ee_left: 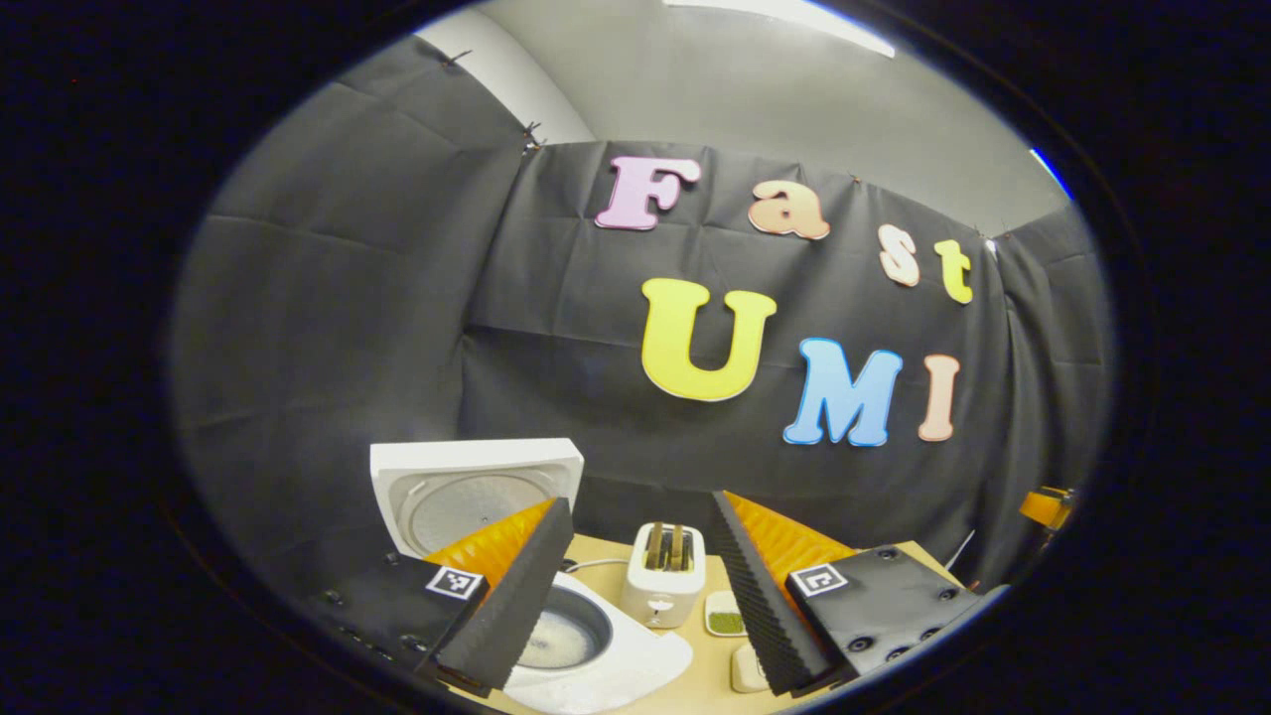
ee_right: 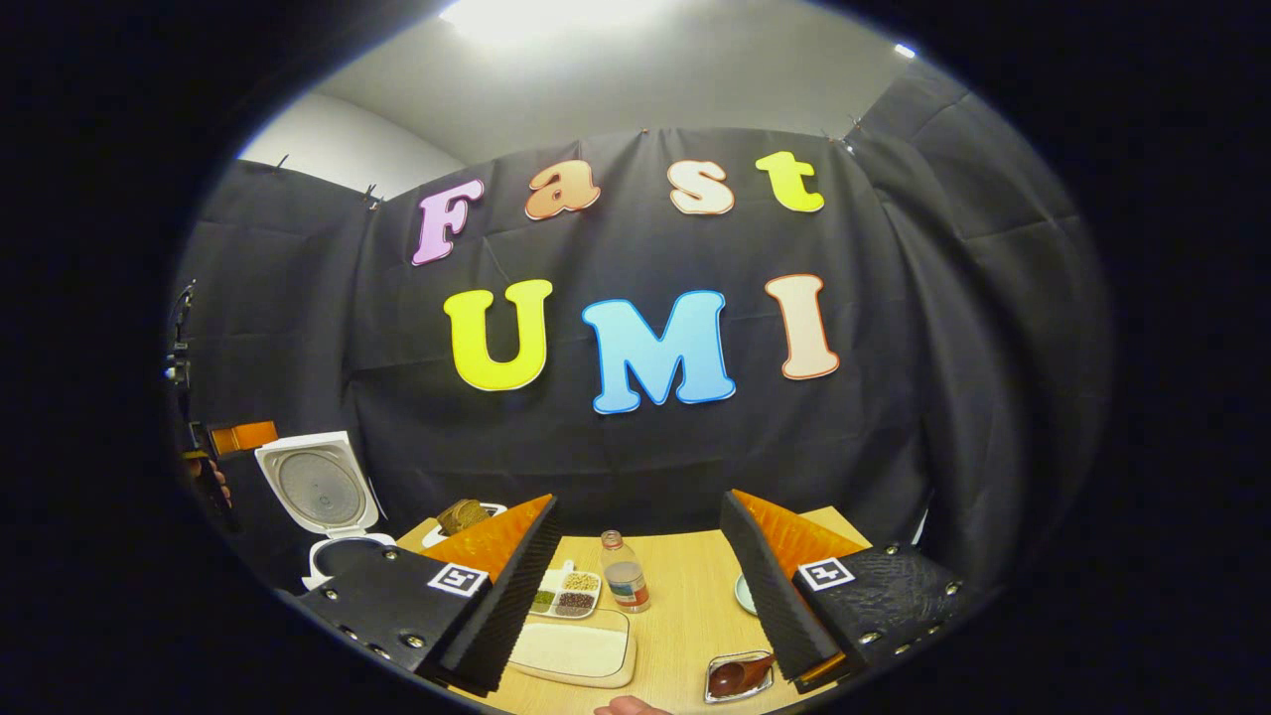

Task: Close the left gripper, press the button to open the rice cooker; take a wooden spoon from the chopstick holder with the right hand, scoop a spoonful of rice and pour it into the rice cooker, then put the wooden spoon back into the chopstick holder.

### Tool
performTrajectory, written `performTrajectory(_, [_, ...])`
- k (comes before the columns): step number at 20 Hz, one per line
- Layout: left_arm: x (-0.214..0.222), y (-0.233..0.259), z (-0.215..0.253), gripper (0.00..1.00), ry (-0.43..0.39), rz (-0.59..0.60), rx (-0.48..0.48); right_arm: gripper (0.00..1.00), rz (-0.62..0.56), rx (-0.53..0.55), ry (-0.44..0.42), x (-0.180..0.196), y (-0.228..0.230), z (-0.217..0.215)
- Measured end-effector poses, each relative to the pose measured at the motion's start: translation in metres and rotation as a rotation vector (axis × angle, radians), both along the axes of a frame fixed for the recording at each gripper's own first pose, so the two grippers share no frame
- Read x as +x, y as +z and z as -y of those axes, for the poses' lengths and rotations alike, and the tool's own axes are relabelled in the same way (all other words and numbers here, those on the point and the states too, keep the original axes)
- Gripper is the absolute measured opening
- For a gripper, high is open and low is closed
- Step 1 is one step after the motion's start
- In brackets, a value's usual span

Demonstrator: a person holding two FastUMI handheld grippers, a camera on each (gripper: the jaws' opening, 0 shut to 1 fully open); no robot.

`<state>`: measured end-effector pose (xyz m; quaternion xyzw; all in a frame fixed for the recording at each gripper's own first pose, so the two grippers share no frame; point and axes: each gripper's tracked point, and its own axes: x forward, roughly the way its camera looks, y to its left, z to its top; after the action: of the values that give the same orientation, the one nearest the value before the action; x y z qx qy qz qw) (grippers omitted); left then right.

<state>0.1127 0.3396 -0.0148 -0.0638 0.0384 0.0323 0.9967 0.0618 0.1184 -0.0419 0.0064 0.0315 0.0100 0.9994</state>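
Risk: wooden spoon (ee_right: 740,675) in chopstick holder (ee_right: 723,691) could tip holder if clipped by gaping right gripper (ee_right: 635,586); left gripper (ee_left: 635,581) agape too.

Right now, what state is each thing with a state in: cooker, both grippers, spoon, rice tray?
Rice cooker: open, lid raised upright.
Left gripper: open, holding nothing.
Right gripper: open, holding nothing.
Wooden spoon: lying in the chopstick holder, not picked up.
Rice tray: filled with white rice, on the table.
Bottle: upright, cap on.
Toaster: upright; lever position unclear.
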Motion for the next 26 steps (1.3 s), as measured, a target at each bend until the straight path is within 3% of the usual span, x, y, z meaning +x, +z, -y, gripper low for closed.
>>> performTrajectory(3, [0.020, 0.011, -0.026, 0.96, 0.034, -0.010, 0.035, 0.98, -0.003, -0.002, 0.017, 0.005, 0.000, -0.009])
performTrajectory(5, [0.035, 0.022, -0.038, 0.96, 0.058, 0.000, -0.001, 0.98, -0.004, -0.012, 0.026, 0.010, 0.001, -0.015])
performTrajectory(6, [0.043, 0.026, -0.045, 0.96, 0.068, 0.003, -0.031, 0.93, -0.007, -0.013, 0.031, 0.013, 0.001, -0.017])
performTrajectory(8, [0.059, 0.027, -0.072, 0.96, 0.133, -0.015, -0.045, 0.98, -0.024, -0.009, 0.045, 0.017, -0.005, -0.022])
performTrajectory(9, [0.069, 0.023, -0.086, 0.96, 0.167, -0.031, -0.046, 0.93, -0.034, -0.007, 0.051, 0.018, -0.008, -0.023])
performTrajectory(10, [0.078, 0.020, -0.097, 0.96, 0.196, -0.044, -0.050, 0.98, -0.042, -0.007, 0.055, 0.019, -0.011, -0.025])
performTrajectory(13, [0.106, 0.011, -0.126, 0.96, 0.284, -0.076, -0.056, 0.98, -0.065, -0.029, 0.060, 0.020, -0.021, -0.024])
performTrajectory(20, [0.173, -0.008, -0.169, 0.95, 0.418, -0.147, -0.017, 0.98, -0.090, -0.019, 0.039, 0.029, -0.030, -0.007])
performTrajectory(24, [0.192, -0.034, -0.187, 0.96, 0.485, -0.247, 0.008, 0.98, -0.111, -0.028, 0.023, 0.035, -0.036, 0.004])
performTrajectory(26, [0.194, -0.049, -0.188, 0.96, 0.502, -0.281, -0.029, 0.98, -0.113, -0.030, 0.020, 0.037, -0.033, 0.008])
